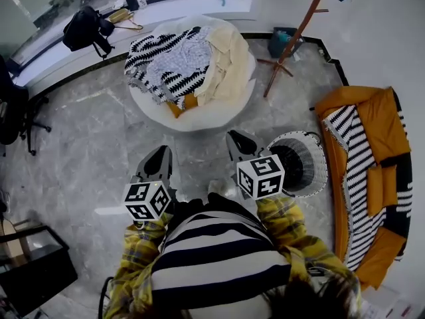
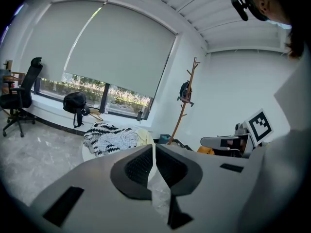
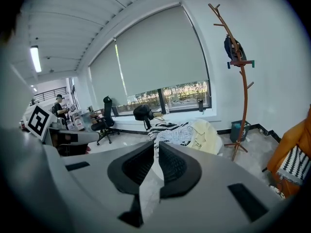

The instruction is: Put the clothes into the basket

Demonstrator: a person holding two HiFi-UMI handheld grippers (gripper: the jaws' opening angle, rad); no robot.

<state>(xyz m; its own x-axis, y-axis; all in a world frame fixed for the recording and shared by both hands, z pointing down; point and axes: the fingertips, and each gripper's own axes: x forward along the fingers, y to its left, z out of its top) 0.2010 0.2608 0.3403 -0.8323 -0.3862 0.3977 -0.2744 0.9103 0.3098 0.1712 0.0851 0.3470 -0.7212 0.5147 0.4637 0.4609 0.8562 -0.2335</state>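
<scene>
A heap of clothes [image 1: 189, 62], black-and-white patterned pieces and a cream garment, lies on a round white seat [image 1: 219, 115] ahead of me. It also shows as the clothes [image 2: 112, 137] in the left gripper view and the clothes [image 3: 182, 132] in the right gripper view. The white wire basket [image 1: 302, 161] stands on the floor at my right. My left gripper [image 1: 159, 161] and right gripper [image 1: 239, 141] are both shut and empty, held side by side short of the seat. The right one hangs beside the basket.
A wooden coat stand [image 1: 299, 28] rises behind the basket. An orange sofa [image 1: 372, 178] with a striped throw lies at the right. A black bag [image 1: 86, 25] rests on the window ledge, an office chair [image 1: 16, 115] stands at the left, and a black box [image 1: 33, 264] sits lower left.
</scene>
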